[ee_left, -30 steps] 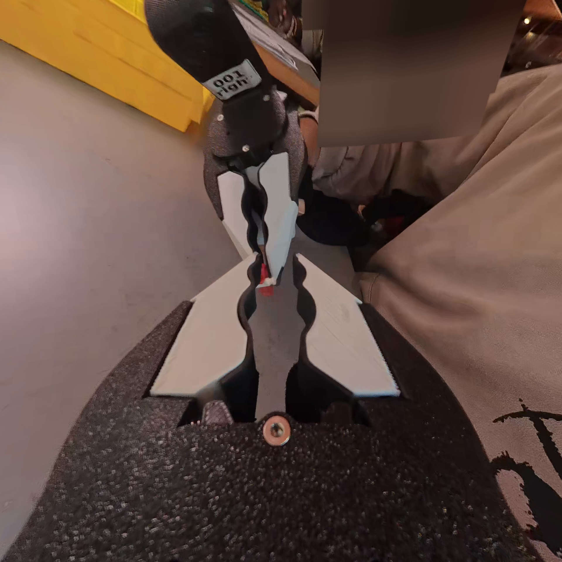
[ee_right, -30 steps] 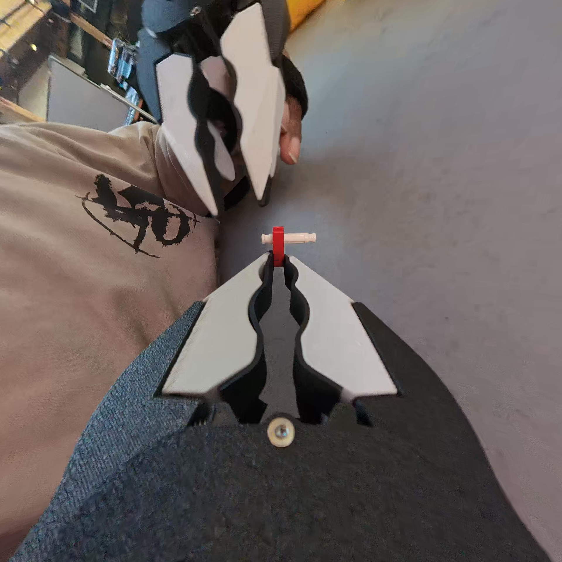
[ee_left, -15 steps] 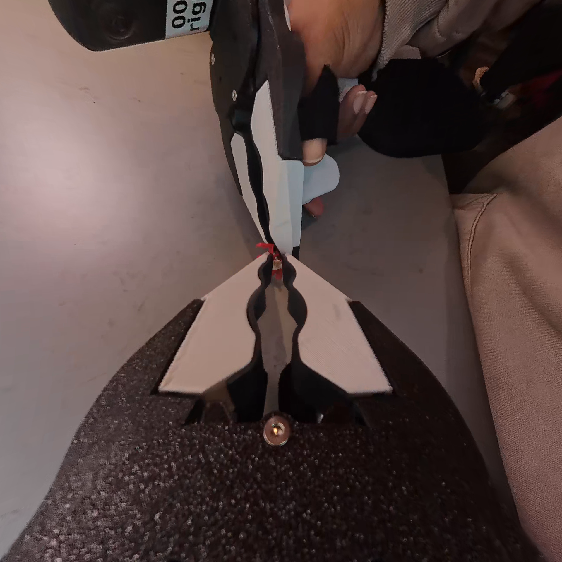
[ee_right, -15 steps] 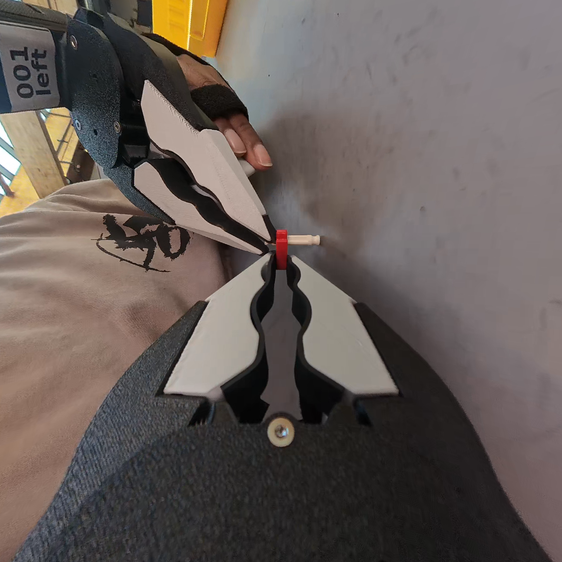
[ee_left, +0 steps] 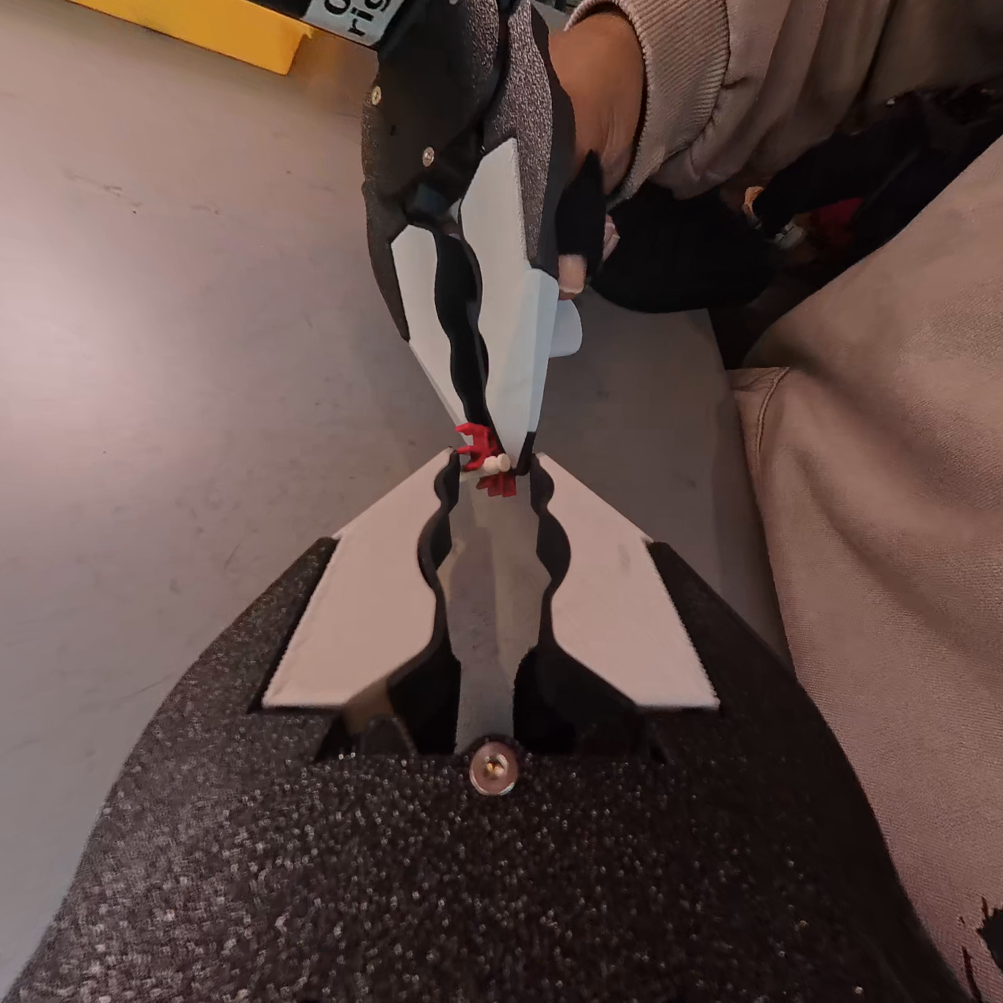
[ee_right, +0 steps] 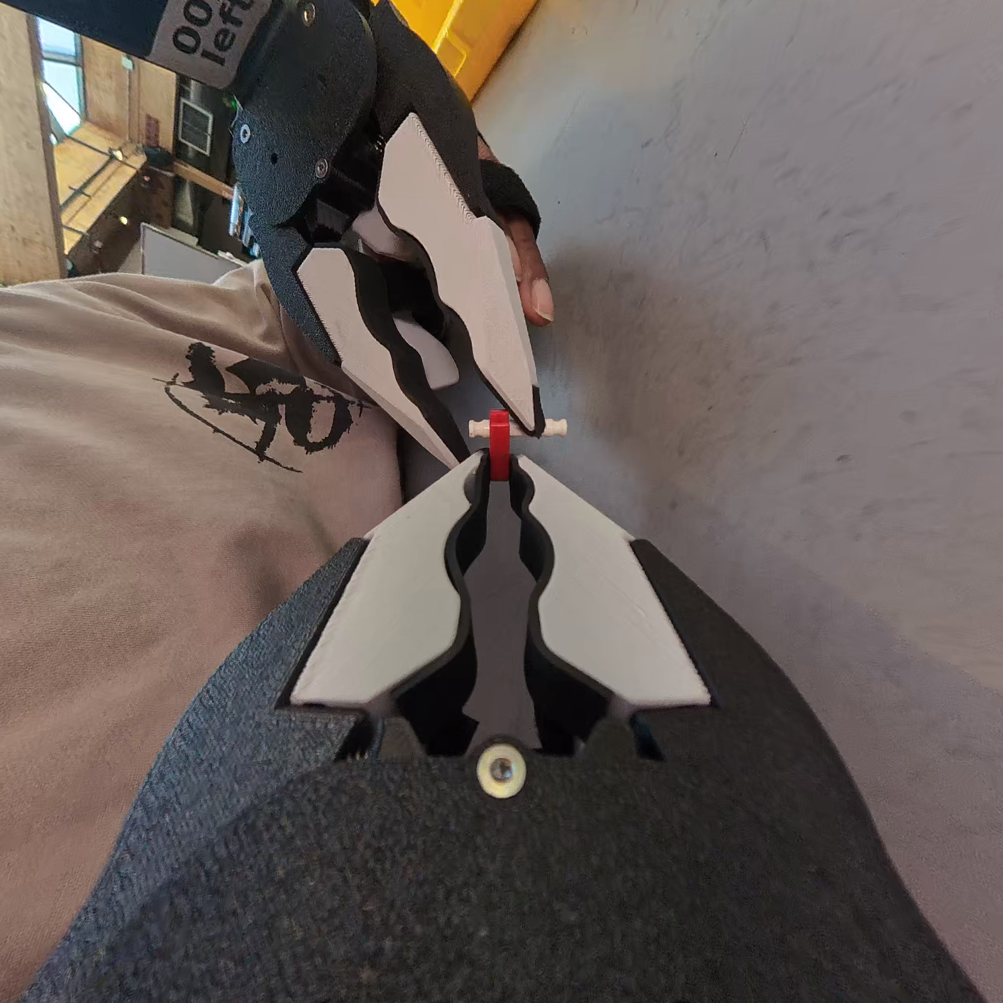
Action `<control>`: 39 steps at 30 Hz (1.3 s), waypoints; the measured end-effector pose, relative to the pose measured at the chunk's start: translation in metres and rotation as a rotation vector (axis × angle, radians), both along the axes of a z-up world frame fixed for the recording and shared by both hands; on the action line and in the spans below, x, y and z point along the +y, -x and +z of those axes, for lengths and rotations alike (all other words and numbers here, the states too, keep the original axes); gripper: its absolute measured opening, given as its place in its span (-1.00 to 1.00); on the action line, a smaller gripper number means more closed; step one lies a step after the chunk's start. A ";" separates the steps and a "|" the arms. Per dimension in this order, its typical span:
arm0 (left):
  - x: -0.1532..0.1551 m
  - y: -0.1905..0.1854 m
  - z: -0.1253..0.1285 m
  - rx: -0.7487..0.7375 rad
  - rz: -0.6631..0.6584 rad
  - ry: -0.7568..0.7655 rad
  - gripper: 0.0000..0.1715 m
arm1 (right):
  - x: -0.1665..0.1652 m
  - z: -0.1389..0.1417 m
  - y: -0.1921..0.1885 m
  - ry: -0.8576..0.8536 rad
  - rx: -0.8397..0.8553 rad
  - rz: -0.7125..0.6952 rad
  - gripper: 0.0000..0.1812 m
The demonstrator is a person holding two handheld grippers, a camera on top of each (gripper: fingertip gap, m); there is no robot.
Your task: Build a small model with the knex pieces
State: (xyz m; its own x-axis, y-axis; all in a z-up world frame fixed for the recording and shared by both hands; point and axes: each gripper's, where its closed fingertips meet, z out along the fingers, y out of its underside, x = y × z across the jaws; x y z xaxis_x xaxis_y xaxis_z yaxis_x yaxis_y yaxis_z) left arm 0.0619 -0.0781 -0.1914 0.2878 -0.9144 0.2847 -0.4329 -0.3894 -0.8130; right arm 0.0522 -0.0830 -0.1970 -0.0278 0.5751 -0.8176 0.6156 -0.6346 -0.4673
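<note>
Change: left claw [ee_right: 496, 434], pinched on the white pin [ee_right: 553, 427] half a second ago, now spread around it.
Right claw [ee_right: 497, 468]: clenched on red clip [ee_right: 498, 442] carrying the pin crosswise, presenting both ends.
Left claw position: at 12 o'clock, above grey worktop [ee_right: 787, 271].

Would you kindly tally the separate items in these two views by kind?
hand-held grippers: 2, the left hand-held gripper and the right hand-held gripper
red plastic piece: 1
white pin: 1
yellow bin: 1
Total: 5

right gripper [ee_right: 498, 461] pinching red piece [ee_right: 497, 451], white pin [ee_right: 553, 428] through it, left gripper [ee_right: 502, 434] apparently straddling pin
</note>
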 end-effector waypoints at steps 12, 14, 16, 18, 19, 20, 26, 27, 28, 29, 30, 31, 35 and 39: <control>0.000 0.008 -0.014 0.072 -0.040 -0.082 -0.84 | -0.002 -0.017 0.001 0.035 -0.070 -0.086 -0.93; -0.001 0.008 -0.017 0.079 -0.042 -0.063 -0.84 | -0.002 -0.019 -0.001 -0.042 -0.100 -0.069 -0.91; -0.003 0.006 -0.021 0.105 -0.053 -0.063 -0.85 | -0.002 -0.023 -0.005 -0.190 -0.142 -0.035 -0.88; -0.005 0.002 -0.022 0.105 -0.066 -0.061 -0.86 | -0.003 -0.027 -0.010 -0.337 -0.183 0.019 -0.84; -0.005 0.001 -0.022 0.102 -0.069 -0.055 -0.86 | -0.004 -0.028 -0.012 -0.403 -0.194 0.038 -0.83; -0.004 0.001 -0.022 0.099 -0.072 -0.047 -0.87 | -0.005 -0.029 -0.013 -0.465 -0.197 0.053 -0.80; -0.002 0.001 -0.022 0.072 -0.102 0.018 -0.88 | 0.013 -0.019 -0.019 -1.058 -0.033 0.130 -0.54; -0.001 0.001 -0.021 0.065 -0.108 0.032 -0.88 | 0.014 -0.012 -0.018 -1.198 0.030 0.151 -0.54; 0.000 0.000 -0.021 0.059 -0.112 0.044 -0.88 | 0.013 -0.008 -0.019 -1.348 0.083 0.191 -0.55; 0.000 0.000 -0.021 0.054 -0.120 0.059 -0.88 | 0.011 -0.008 -0.020 -1.490 0.114 0.248 -0.59; 0.000 0.000 -0.021 0.049 -0.127 0.074 -0.88 | 0.010 -0.011 -0.020 -1.620 0.116 0.299 -0.63; 0.000 -0.001 -0.021 0.042 -0.130 0.086 -0.88 | 0.012 -0.016 -0.019 -1.722 0.104 0.337 -0.65; 0.001 -0.001 -0.021 0.017 -0.123 0.127 -0.88 | 0.010 -0.017 -0.011 -1.906 0.158 0.341 -0.77; 0.005 0.002 -0.021 0.008 -0.103 0.154 -0.88 | 0.011 -0.016 -0.004 -2.052 0.166 0.320 -0.82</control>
State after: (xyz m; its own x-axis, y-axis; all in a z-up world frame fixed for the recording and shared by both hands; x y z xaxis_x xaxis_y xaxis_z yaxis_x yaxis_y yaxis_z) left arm 0.0600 -0.0736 -0.2122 0.1974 -0.8849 0.4218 -0.4835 -0.4622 -0.7434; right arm 0.0565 -0.0718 -0.2127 -0.2776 0.4036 0.8718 0.4613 0.8520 -0.2475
